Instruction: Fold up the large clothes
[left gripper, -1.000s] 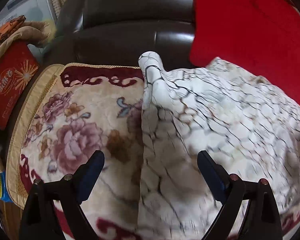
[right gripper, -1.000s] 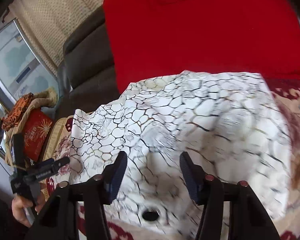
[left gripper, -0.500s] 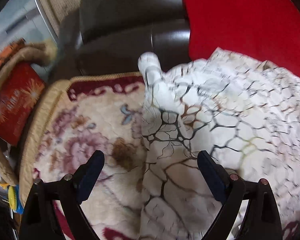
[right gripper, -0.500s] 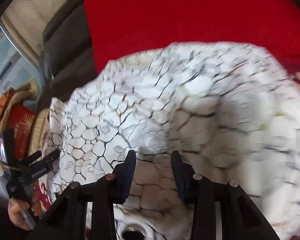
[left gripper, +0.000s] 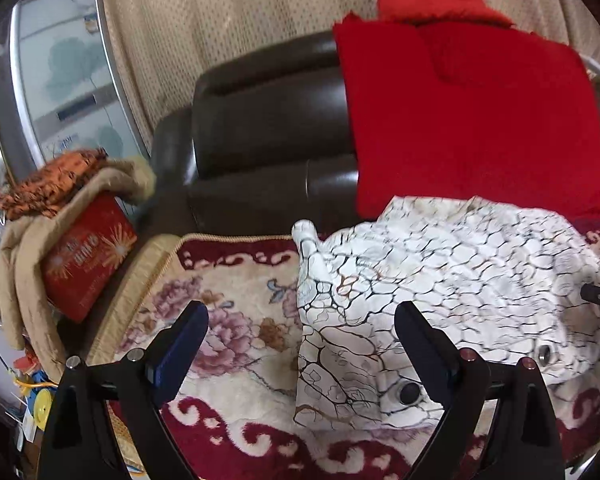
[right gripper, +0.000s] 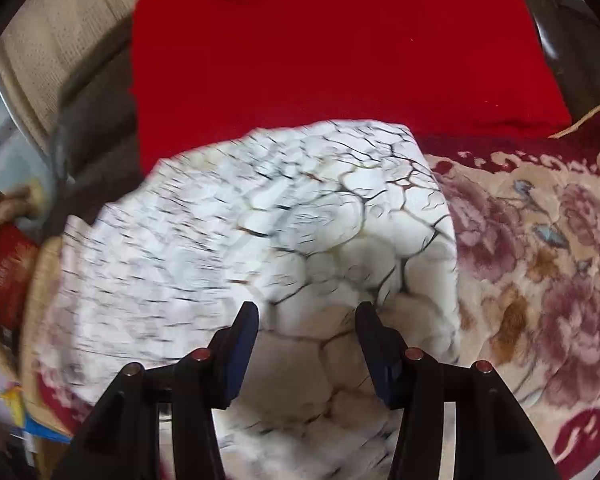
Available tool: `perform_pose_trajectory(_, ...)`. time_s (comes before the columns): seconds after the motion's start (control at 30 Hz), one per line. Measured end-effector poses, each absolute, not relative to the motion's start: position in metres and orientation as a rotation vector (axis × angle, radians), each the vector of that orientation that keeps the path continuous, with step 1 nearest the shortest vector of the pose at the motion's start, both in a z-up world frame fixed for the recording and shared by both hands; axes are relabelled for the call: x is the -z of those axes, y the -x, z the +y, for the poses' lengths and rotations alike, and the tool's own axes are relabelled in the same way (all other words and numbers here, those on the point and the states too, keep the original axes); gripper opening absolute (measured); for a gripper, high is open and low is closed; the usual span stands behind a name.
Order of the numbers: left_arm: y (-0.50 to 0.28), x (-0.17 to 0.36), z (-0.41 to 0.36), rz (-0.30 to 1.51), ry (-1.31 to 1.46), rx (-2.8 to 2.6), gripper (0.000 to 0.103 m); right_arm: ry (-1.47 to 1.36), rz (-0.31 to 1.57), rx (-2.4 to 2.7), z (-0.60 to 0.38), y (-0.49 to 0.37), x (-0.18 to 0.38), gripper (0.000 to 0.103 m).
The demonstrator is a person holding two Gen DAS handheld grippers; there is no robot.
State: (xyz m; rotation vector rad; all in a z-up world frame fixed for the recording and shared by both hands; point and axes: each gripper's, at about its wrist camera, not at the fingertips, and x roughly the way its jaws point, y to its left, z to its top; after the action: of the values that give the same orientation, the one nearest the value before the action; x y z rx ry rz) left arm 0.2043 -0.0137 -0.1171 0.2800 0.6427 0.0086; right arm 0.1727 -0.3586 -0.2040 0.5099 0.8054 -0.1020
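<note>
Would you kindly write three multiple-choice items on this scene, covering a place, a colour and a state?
1. Where does the white garment lie?
A. on the floral blanket
B. on the floor
C. in a basket

2. What colour is the cushion behind the garment?
A. blue
B. red
C. green

3. How is the left hand-held gripper?
A. clamped on the cushion
B. open, holding nothing
C. shut on a box

Answers: 1 A, the blanket shows around the garment's edges; 2 B, it is plainly red in both views; 3 B, its fingers stand wide apart over the blanket and garment.
</note>
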Motion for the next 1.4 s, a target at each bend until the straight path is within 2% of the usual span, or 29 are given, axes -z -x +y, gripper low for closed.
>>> perform_pose_trajectory(0.4, -0.149, 0.078, -0.031, 0.555, -0.283, 0.017, 0.095, -0.502, 0.64, 0.021, -0.338, -0.096, 0.14, 0.055)
perform_pose_trajectory(0.6, -0.138, 0.082, -0.034, 0.57, -0.271, 0.028, 0.095, -0.485, 0.613, 0.003, -0.329, -0.068, 0.13, 0.062)
perform_pose_trajectory(0.73, -0.141, 0.103, -0.024, 0.622, -0.254, 0.033, 0.095, -0.532, 0.639, -0.003, -0.337, -0.062, 0.146, 0.063)
perform_pose_trajectory(0.93, -0.166, 0.17, 0.03, 0.804, -0.19, -0.047, 0.095, -0.665, 0.71, 0.088, -0.38, -0.06, 0.195, 0.063)
perform_pose_trajectory(1.1, -0.184, 0.212, 0.074, 0.955, 0.012, -0.048, 0.095, -0.827, 0.745, 0.103, -0.413, -0.065, 0.233, 0.063)
perform_pose_trajectory(1.23, -0.187, 0.229, 0.077, 0.999, 0.111, 0.017, 0.095, -0.982, 0.738, 0.059, -0.427, -0.064, 0.26, 0.067)
perform_pose_trajectory(1.4, -0.193, 0.243, 0.062, 1.034, 0.092, 0.024, 0.095, -1.096, 0.733, 0.017, -0.433, -0.068, 0.279, 0.068)
